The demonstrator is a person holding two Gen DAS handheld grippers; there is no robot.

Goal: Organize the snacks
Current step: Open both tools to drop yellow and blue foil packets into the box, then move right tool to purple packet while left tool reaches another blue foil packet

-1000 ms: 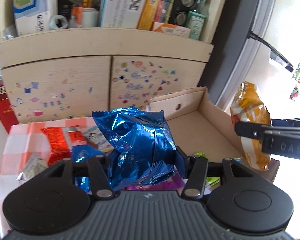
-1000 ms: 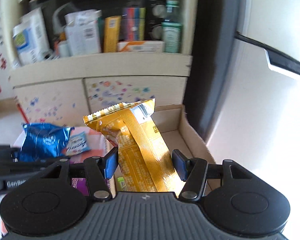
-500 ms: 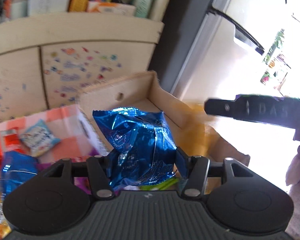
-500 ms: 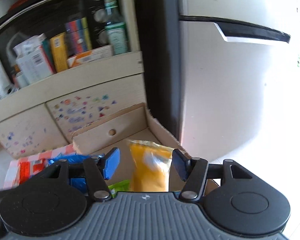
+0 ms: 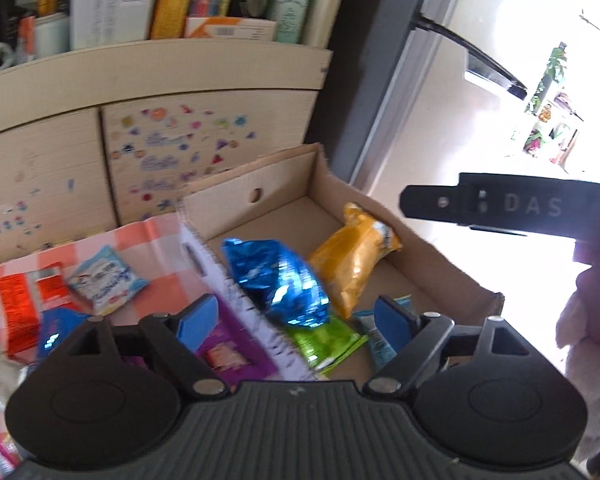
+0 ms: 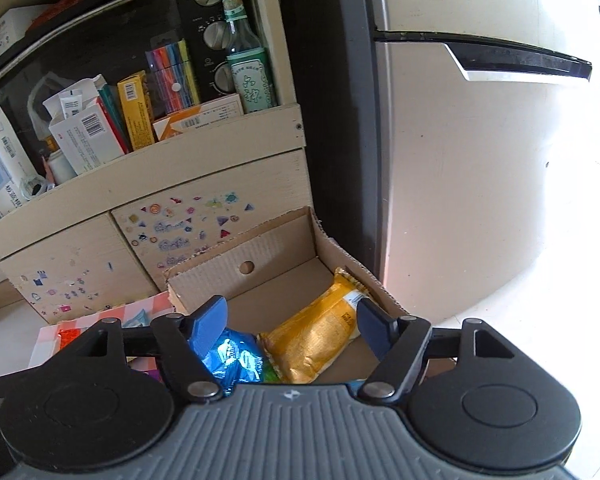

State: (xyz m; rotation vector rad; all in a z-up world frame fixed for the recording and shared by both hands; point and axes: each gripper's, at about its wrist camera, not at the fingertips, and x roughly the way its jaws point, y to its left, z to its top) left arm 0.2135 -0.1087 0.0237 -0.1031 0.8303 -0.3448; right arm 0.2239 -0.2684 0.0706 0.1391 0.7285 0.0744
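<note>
Both packets have left the jaws since a second ago: blue foil packet (image 5: pixel 274 280) and yellow packet (image 5: pixel 350 268) now lie side by side in the cardboard box (image 5: pixel 440 276). Left gripper (image 5: pixel 296 316) points steeply down over the box's near wall, jaws just opened, nothing gripped. Right gripper (image 6: pixel 292 324) likewise tilts down, released, jaws just widened, above the yellow packet.
</note>
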